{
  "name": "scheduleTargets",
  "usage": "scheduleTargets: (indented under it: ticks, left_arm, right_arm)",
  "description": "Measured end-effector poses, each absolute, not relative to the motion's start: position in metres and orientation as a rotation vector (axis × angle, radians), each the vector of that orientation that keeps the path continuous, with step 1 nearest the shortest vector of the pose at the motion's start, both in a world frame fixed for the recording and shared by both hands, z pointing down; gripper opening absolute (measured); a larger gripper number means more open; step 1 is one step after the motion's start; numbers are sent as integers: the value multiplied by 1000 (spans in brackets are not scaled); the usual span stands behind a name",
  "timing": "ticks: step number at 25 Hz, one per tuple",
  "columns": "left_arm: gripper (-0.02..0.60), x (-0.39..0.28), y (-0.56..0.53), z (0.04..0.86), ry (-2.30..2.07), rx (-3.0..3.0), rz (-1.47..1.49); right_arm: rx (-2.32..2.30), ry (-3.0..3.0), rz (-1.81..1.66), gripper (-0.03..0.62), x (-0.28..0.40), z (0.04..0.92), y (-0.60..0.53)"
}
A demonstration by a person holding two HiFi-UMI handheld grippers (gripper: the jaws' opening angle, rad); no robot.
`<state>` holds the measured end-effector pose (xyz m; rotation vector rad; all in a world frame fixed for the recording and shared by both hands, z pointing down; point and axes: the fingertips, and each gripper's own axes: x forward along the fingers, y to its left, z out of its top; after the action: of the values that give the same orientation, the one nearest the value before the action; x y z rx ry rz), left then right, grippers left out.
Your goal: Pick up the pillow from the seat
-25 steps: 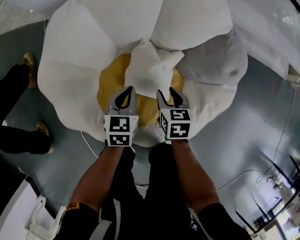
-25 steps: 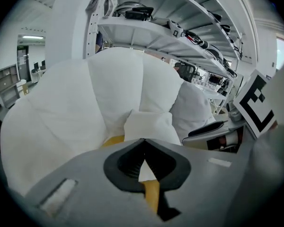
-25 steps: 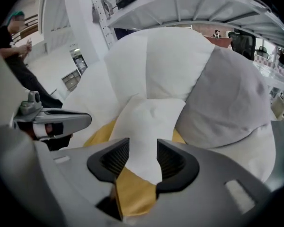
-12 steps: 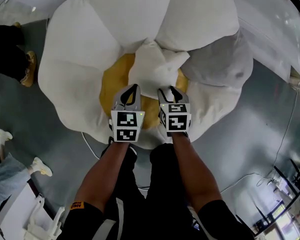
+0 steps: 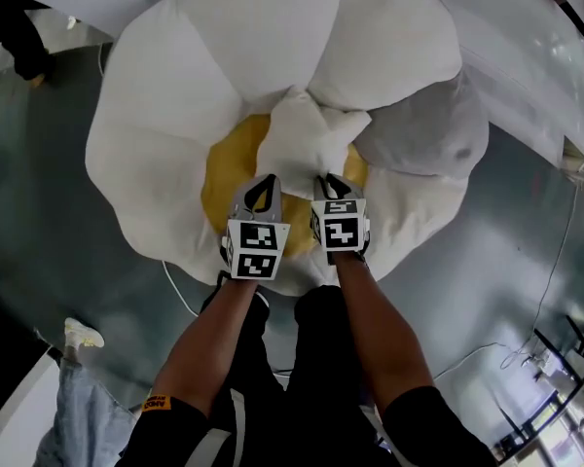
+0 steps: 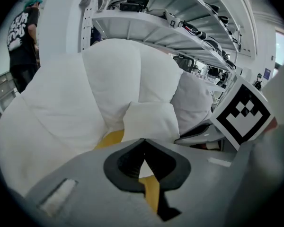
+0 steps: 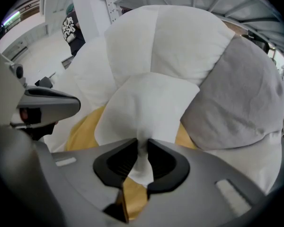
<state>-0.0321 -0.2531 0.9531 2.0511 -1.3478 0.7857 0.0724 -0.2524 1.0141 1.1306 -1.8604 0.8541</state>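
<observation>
Grey, glossy floor (image 5: 506, 251) spreads around a large flower-shaped seat (image 5: 146, 154) built of puffy white fabric petals. The seat has a flat, round mustard-yellow centre (image 5: 224, 178) and one soft grey petal cushion (image 5: 423, 134) on its right side. On that yellow centre, leaning back against the white petals, sits the square white fabric pillow (image 5: 307, 139), plump and smooth with pointed corners. The right gripper (image 7: 143, 143), a grey plastic tool carrying a black-and-white marker cube, reaches the pillow's near edge. Its dark ribbed fingers (image 7: 118, 162) are closing, with only a narrow gap left, and a fold of the pillow's white cloth is bunched and pinched between their tips. The left gripper (image 6: 143, 141), of the same make, is just beside the right one, over the yellow centre and close to the pillow's lower left corner; whether it touches the pillow cannot be told. Its fingers (image 6: 125, 167) are pressed together at the tips with nothing held, and only yellow and white fabric shows through the small opening behind them. A thin pale cable (image 5: 175, 285) lies on the floor by the seat's front edge. Behind the seat, in the left gripper view, white metal shelving (image 6: 146, 25) carries dark gear, and a person in a black printed T-shirt (image 6: 21, 32) stands at the far left.
</observation>
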Motion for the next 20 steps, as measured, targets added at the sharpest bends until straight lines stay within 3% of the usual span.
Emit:
scheduleTargets:
  ticks: [4,20]
  left_arm:
    - [2,-31,-245,948,-1330,2035,800]
    - [2,-53,-228,824,-1298,1986,786]
  right_arm:
    - [1131,-1867,858,29,72,1002,-251]
    - [1166,-1836,878,23,68,860,-237]
